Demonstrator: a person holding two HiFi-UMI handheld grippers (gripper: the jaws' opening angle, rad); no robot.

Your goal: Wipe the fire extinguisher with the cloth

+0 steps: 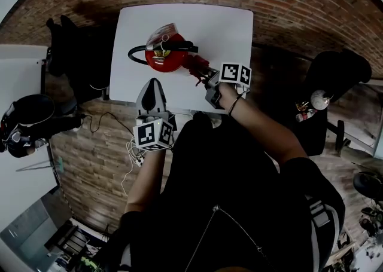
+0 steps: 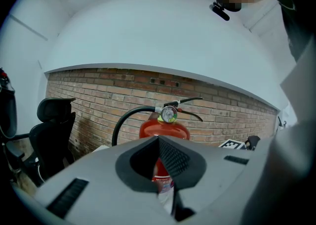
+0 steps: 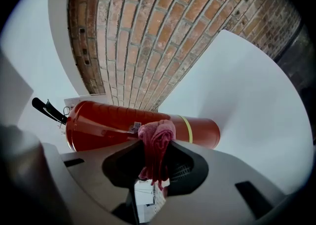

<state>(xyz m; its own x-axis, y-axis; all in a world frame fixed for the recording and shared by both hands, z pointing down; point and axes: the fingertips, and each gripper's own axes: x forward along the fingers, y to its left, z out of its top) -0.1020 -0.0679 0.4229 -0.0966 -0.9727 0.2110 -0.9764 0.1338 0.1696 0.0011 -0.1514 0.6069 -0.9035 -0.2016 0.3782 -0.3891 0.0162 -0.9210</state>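
Observation:
A red fire extinguisher (image 1: 163,54) with a black hose and a pressure gauge stands upright on the white table (image 1: 221,28). My right gripper (image 1: 203,75) is at its right side, shut on a bunched red cloth (image 1: 196,64). In the right gripper view the cloth (image 3: 157,142) sits between the jaws right against the red cylinder (image 3: 108,125). My left gripper (image 1: 152,87) is at the table's near edge, pointing at the extinguisher (image 2: 164,129) from a short way off. Its jaws are together with nothing in them.
A brick wall (image 2: 98,95) runs behind the table. Black office chairs stand to the left (image 1: 69,43) and to the right (image 1: 338,70). A second white table (image 1: 18,169) at the left carries a dark object (image 1: 27,122). Cables (image 1: 128,145) lie below the near edge.

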